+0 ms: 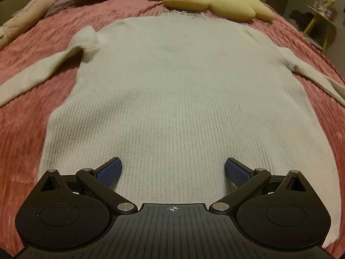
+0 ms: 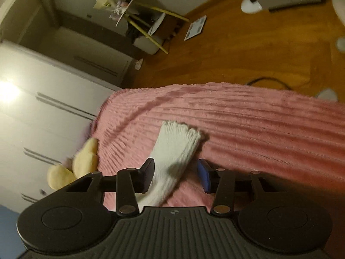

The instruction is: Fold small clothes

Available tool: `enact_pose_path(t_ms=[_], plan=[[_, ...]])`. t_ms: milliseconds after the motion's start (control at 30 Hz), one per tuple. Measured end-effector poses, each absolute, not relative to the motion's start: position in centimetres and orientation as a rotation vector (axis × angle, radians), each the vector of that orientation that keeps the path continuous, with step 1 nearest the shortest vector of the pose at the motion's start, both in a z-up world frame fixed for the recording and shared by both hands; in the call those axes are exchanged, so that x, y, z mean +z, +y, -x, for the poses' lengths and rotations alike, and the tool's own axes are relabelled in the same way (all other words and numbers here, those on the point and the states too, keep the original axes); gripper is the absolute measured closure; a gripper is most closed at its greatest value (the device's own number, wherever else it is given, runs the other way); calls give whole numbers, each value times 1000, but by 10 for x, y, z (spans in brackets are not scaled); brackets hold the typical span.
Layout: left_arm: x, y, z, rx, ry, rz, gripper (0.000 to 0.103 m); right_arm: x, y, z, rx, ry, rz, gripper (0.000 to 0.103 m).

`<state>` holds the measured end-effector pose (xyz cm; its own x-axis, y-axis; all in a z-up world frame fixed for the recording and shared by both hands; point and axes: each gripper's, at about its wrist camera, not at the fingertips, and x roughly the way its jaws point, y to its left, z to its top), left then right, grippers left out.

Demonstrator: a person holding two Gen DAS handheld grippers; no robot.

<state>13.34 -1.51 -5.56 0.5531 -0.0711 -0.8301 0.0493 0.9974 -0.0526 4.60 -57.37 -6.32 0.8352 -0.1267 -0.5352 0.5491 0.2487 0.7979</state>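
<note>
Your sweater (image 1: 172,90) is soft, floppy knit; pinch it at the sleeve cuff (image 2: 181,136). Both the left gripper (image 1: 173,170) and the right gripper (image 2: 175,174) gape wide, holding nothing.

Both wrist cams low over pink bedspread (image 1: 32,129), facing apart.

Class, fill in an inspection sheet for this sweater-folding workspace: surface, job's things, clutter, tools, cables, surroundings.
Surface: pink ribbed bedspread over the bed.
Job's things: white knit sweater lying flat, sleeves spread; its right sleeve lies on the bedspread.
Clutter: yellow flower cushion at the collar end; plush toy far left.
Tools: left tool open above the hem; right tool open, straddling the sleeve.
Cables: dark cable on the floor.
Surroundings: wooden floor, white wardrobe, side table.
</note>
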Motion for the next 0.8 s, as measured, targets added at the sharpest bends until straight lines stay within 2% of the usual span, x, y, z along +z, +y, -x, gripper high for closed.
enact_pose_path(t_ms=[33, 67, 100, 133, 167, 333, 467, 533, 567, 667, 800], plan=[[-56, -16, -133, -73, 983, 15, 0, -64, -581, -47, -478, 399, -1241, 65], [-56, -17, -133, -71, 986, 9, 0, -64, -583, -50, -481, 401, -1235, 71], [-56, -18, -134, -68, 993, 4, 0, -62, -586, -53, -488, 411, -1217, 87], [-56, -19, -135, -67, 1002, -4, 0, -59, -586, -58, -503, 438, -1187, 95], [-56, -19, -137, -66, 1012, -8, 0, -55, -583, -62, -519, 456, -1155, 95], [-40, -15, -143, -73, 984, 10, 0, 19, -519, -85, -431, 402, -773, 95], [-12, -13, -157, -161, 903, 69, 0, 72, -414, -115, -112, 347, -506, 95], [6, -14, -168, -214, 851, 117, 0, 78, -364, -129, 38, 361, -441, 95], [14, -14, -175, -250, 828, 149, 0, 75, -336, -136, 115, 388, -423, 93], [22, -14, -202, -363, 807, 246, 0, 52, -278, -151, 248, 513, -390, 65], [3, -22, -247, -414, 895, 356, 0, 17, -267, -139, 211, 611, -489, 64]])
